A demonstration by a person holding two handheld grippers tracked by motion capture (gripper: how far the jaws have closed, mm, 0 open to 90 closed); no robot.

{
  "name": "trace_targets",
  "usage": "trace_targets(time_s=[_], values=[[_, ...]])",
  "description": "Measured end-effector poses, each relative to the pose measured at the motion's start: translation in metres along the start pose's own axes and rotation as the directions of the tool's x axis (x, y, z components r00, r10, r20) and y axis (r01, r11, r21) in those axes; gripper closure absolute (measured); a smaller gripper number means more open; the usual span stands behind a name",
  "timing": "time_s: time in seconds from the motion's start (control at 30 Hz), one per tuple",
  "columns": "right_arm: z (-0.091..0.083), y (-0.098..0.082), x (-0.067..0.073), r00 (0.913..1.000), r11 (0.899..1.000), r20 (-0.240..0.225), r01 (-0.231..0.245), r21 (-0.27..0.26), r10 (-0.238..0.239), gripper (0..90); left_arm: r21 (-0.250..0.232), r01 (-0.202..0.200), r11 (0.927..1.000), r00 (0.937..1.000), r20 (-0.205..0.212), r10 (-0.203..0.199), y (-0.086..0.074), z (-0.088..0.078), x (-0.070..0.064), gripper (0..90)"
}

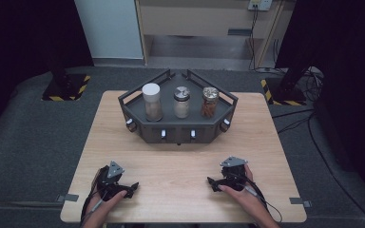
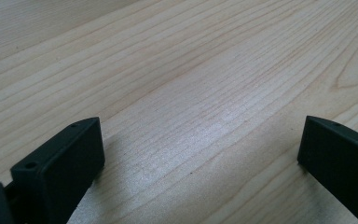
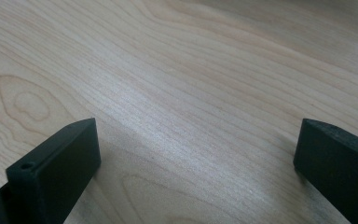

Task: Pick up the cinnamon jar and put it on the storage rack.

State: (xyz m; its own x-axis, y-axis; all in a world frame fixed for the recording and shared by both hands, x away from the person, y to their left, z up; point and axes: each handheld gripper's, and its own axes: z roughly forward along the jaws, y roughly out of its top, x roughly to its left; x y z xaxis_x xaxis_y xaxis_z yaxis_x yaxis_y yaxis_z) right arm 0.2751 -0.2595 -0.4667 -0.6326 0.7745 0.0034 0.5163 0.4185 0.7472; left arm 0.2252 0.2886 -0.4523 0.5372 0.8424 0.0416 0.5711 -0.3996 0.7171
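Note:
Both grippers rest low on the wooden table [image 1: 180, 161] near its front edge, each held by a hand. My left gripper [image 1: 131, 187] sits at the front left and points toward the middle. In the left gripper view its gripper [image 2: 200, 140] has its jaws wide apart over bare wood, nothing between them. My right gripper [image 1: 212, 183] sits at the front right and points toward the left one. In the right gripper view that gripper [image 3: 196, 140] is open too, with only wood grain between its black fingers [image 3: 56, 168].
A dark angular tray [image 1: 178, 130] with small knobs on its front stands at the table's far middle. It carries a white-lidded jar [image 1: 151, 101], a metal-lidded jar [image 1: 181, 101] and a jar of brown contents [image 1: 209, 102]. Bare wood lies between tray and grippers.

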Motion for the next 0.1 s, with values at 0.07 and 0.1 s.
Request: trace_targets(time_s=[0.07, 0.1], values=[[0.0000, -0.0003, 0.0000, 1.0000, 1.000, -0.001, 0.001, -0.001, -0.001, 0.5, 0.000, 0.000, 1.0000, 1.0000, 0.000, 0.000, 0.0000, 0.0000, 0.0000, 0.0], [0.0000, -0.0003, 0.0000, 1.0000, 1.000, -0.001, 0.001, -0.001, -0.001, 0.4, 0.000, 0.000, 1.0000, 1.0000, 0.000, 0.000, 0.0000, 0.0000, 0.0000, 0.0]])
